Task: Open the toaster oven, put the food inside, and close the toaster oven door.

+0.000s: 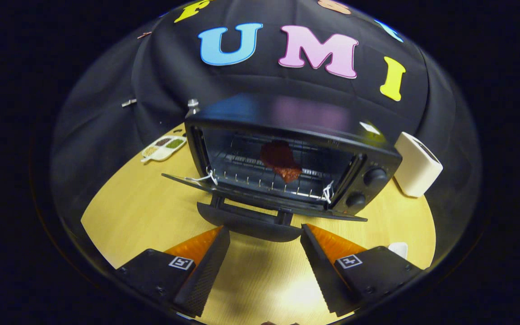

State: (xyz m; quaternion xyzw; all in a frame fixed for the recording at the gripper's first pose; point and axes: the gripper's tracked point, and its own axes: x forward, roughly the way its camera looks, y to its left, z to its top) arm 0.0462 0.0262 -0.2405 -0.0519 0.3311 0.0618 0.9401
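On wire rack: reddish meat slab; claw spread, empty.

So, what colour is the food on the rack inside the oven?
Dark reddish-brown: the food lies on the rack in the gripper view, beyond the open, empty jaws.

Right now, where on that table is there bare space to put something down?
Bare tabletop lies between the sectioned dish and the open gripper, and beside the white box. Ahead, the toaster oven, its door dropped open, crowds the middle.
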